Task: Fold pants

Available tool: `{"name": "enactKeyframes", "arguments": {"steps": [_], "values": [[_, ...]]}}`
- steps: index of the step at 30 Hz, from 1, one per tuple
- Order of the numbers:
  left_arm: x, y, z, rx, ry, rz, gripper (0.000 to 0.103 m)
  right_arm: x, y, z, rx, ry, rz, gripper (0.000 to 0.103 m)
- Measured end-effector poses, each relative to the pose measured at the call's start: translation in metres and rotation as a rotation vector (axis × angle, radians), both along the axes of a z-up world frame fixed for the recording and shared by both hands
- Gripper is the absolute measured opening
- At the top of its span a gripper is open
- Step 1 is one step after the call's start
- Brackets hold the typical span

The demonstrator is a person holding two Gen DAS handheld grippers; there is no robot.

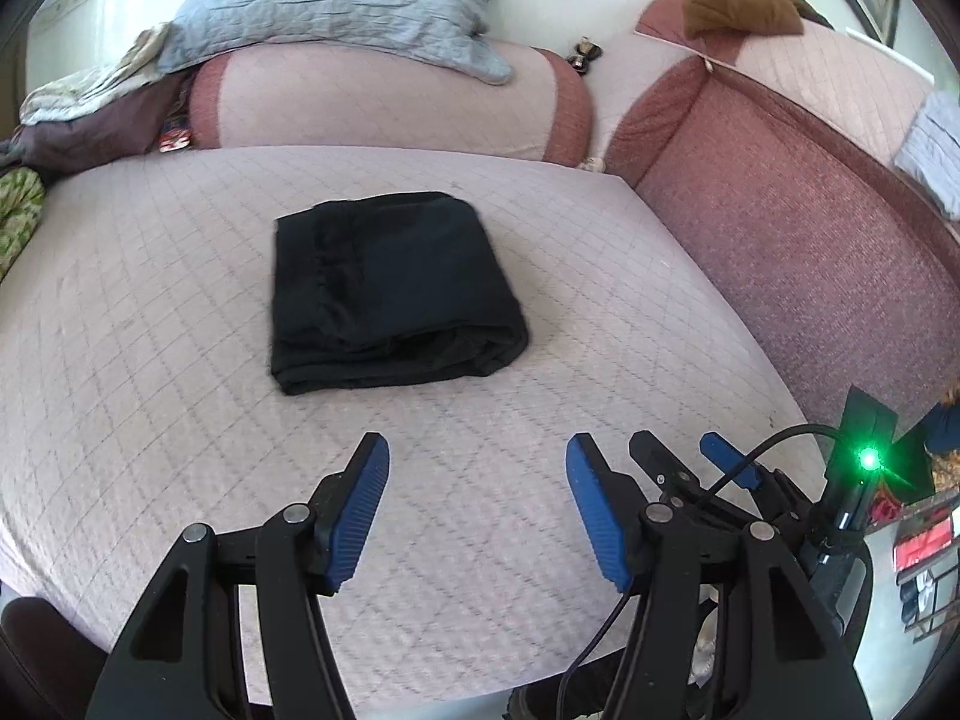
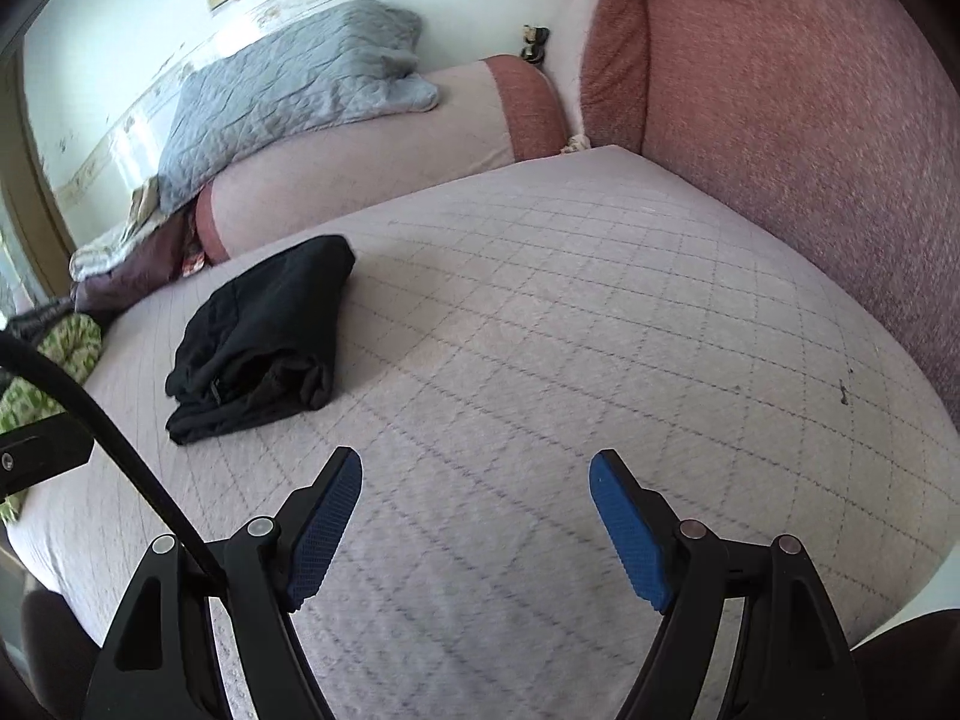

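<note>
The black pants lie folded in a compact rectangle on the quilted pink seat cushion. They also show in the right wrist view, at the left. My left gripper is open and empty, hovering in front of the pants. My right gripper is open and empty, over bare cushion to the right of the pants. The right gripper's fingers show at the right in the left wrist view.
A grey quilted pillow rests on a bolster behind the seat. A red-pink backrest runs along the right. Bundled clothes and a green cloth lie at the far left. A brown cloth tops the backrest.
</note>
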State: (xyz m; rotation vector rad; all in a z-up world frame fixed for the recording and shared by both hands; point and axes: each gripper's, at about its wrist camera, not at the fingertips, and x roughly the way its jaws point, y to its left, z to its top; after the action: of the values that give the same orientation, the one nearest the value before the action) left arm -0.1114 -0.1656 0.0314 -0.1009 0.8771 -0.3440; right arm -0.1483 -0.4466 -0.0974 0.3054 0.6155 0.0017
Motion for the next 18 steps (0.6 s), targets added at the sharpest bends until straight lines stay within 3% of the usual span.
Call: {"name": "enactKeyframes", "arguments": {"steps": [9, 18], "values": [[-0.005, 0.037, -0.008, -0.038, 0.018, 0.089, 0.062, 0.003, 0.050, -0.007, -0.142, 0.010, 0.091, 0.083], [-0.018, 0.034, 0.001, -0.051, -0.019, 0.069, 0.064, -0.001, 0.038, -0.002, -0.114, 0.008, 0.048, 0.083]]}}
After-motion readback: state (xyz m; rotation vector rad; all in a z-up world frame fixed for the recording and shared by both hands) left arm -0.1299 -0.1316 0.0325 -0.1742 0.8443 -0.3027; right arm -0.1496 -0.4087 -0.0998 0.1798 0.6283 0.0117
